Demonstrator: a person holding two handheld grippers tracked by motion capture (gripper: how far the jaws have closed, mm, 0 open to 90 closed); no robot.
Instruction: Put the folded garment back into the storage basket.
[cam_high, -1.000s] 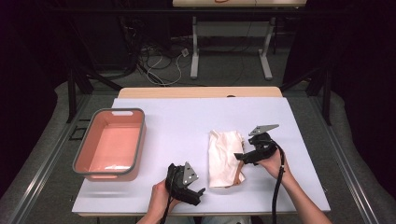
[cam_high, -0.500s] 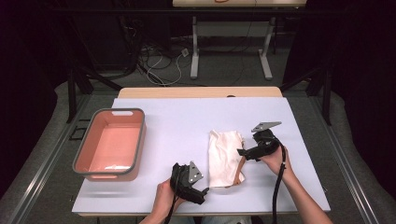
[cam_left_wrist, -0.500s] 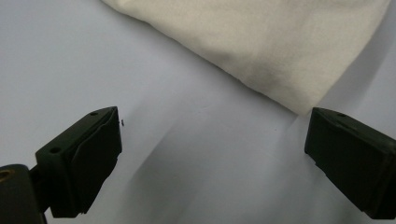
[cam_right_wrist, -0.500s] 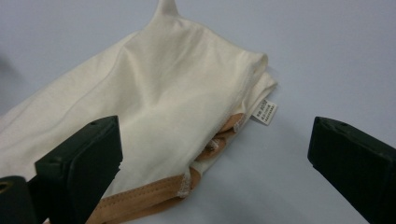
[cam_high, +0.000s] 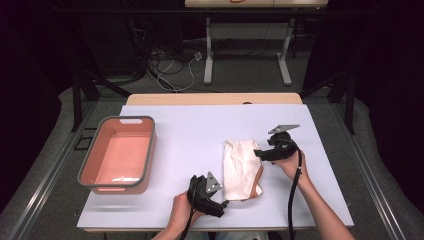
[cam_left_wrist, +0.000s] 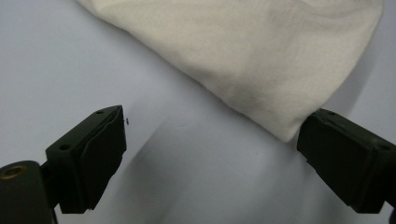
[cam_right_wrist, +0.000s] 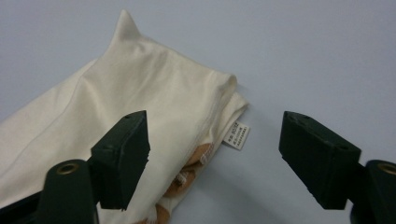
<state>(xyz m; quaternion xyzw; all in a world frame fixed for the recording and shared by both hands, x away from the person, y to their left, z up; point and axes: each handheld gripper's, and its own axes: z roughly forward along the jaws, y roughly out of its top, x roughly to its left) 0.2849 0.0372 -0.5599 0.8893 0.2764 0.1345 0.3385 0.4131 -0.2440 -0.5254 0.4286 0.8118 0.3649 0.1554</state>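
Note:
A folded cream cloth (cam_high: 241, 169) with an orange-brown edge lies on the white table (cam_high: 200, 125), right of centre. My left gripper (cam_high: 221, 205) rests at the cloth's near left corner. In the left gripper view its jaws (cam_left_wrist: 212, 135) are open and the cloth (cam_left_wrist: 243, 51) has a corner touching the right jaw. My right gripper (cam_high: 258, 153) is at the cloth's far right edge. Its jaws (cam_right_wrist: 215, 140) have just been closing and are still open. The cloth's (cam_right_wrist: 140, 93) folded edge and white label (cam_right_wrist: 236, 135) lie between them, unpressed.
A salmon-pink bin (cam_high: 148, 150) with a grey rim stands at the table's left. Bare table surface lies between the bin and the cloth. A cable runs from each gripper back along the forearm. Table legs and loose cables sit on the floor beyond.
My left gripper has edged slightly right, toward the cloth's near corner. The right gripper has stayed at the cloth's far right edge. The cloth has not moved.

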